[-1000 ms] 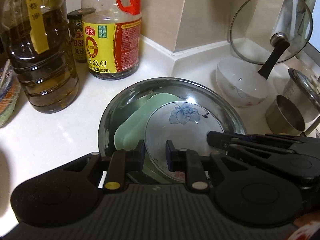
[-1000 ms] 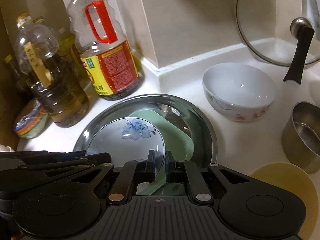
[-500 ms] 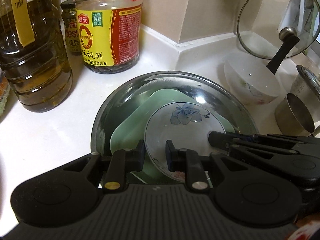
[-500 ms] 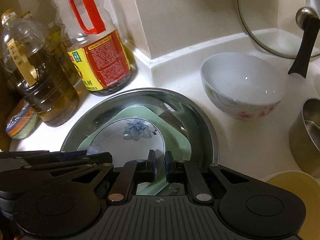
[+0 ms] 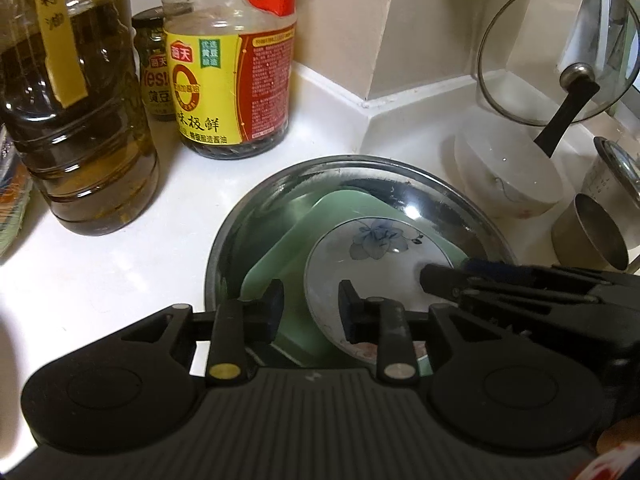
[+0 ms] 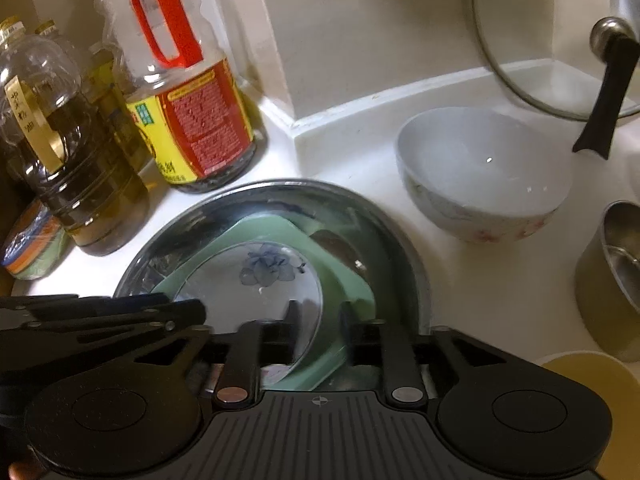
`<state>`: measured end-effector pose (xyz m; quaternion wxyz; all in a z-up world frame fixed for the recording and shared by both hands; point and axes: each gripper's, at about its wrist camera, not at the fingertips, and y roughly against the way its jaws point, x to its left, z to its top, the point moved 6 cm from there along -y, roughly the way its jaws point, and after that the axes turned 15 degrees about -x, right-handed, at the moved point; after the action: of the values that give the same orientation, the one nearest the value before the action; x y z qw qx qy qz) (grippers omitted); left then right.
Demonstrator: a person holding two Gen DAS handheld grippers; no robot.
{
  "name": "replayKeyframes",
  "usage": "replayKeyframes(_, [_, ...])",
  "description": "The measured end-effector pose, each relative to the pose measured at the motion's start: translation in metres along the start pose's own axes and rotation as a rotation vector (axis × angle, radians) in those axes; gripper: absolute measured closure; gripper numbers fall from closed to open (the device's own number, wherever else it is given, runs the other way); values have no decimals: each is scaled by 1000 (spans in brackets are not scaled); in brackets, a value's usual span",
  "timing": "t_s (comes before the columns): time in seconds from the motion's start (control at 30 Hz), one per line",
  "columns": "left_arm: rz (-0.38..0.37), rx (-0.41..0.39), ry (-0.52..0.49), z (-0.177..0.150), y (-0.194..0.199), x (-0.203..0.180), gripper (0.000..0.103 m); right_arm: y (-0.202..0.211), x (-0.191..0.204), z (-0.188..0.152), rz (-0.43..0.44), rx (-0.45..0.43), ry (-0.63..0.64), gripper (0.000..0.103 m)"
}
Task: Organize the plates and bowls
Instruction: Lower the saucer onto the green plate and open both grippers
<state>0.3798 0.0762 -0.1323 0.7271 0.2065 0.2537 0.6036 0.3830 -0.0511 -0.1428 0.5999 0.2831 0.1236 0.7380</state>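
A wide steel dish (image 5: pixel 248 216) sits on the white counter with a pale green square plate (image 5: pixel 296 232) inside it. On the green plate lies a white plate with a blue flower (image 5: pixel 380 248). My left gripper (image 5: pixel 310 304) straddles that plate's near left rim. Its jaws are opening, and a gap shows between the pads and the rim. My right gripper (image 6: pixel 320 328) straddles the white plate's (image 6: pixel 256 280) right rim. Its jaws are opening too, clear of the rim. A white bowl (image 6: pixel 480 176) stands to the right of the steel dish (image 6: pixel 400 240).
An oil bottle (image 5: pixel 76 120) and a soy sauce bottle (image 5: pixel 228 80) stand at the back left. A glass lid (image 5: pixel 560 60) leans in the far right corner. A steel cup (image 5: pixel 588 232) and a yellow dish (image 6: pixel 592 376) sit at the right.
Both grippers were shut on the white plate's rim; their jaws have now spread apart and let it go. The plate rests on the green plate.
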Motion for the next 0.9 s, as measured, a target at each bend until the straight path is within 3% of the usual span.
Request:
replayKeyframes(0.1, [-7,-9,3,4,12,2,74,9,2,4,2,-21,-6,54])
replayKeyframes(0.17, [-5,-20,3,7,22,5,64,17,2,7,6,-33,-15,52])
replayKeyframes(0.4, [-4,-34,2,8,63,16,59,54,7,15,19,-79,-53,42])
replayKeyframes(0.57, [-7,-44,-5,0,95,19,51,87,14,11,29,-91,-68,41])
replayKeyframes(0.9, [-41,-55,-15,-25,148,18,48,140,27,-18,13,-71,-80,41])
